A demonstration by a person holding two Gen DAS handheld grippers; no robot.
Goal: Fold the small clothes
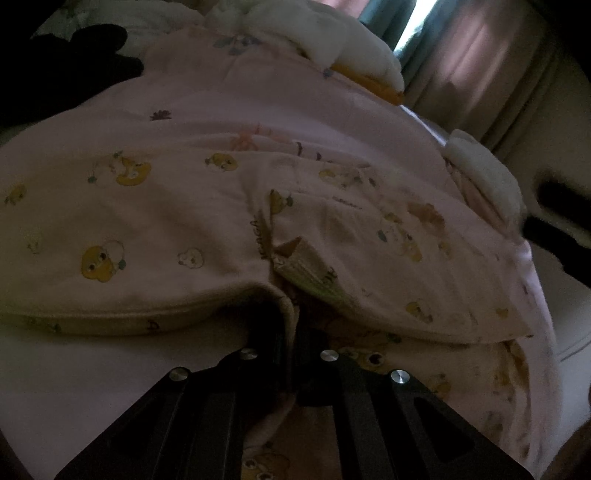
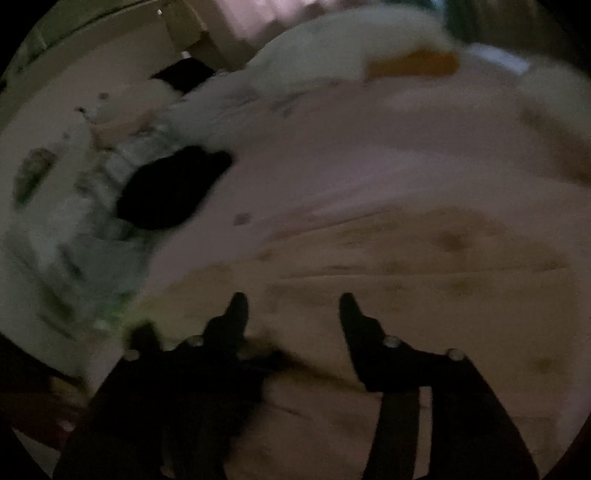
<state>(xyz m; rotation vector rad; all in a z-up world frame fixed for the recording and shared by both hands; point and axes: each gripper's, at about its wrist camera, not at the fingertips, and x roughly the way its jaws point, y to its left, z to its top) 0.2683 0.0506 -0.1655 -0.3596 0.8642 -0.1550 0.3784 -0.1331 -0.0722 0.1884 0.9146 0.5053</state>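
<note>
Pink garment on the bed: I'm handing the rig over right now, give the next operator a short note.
Left gripper: shut on the pink garment at its near hem.
Right gripper: open, nothing between its fingers, hanging above the garment; that view is blurred.
Done: one flap looks folded over at the garment's right side.
Left: finish the folds. Black clothes and white plush lie beyond.

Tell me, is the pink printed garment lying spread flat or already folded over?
Partly folded. On the pink garment one layer lies doubled over another, its edge visible near the shut left gripper, which pinches the hem.
</note>
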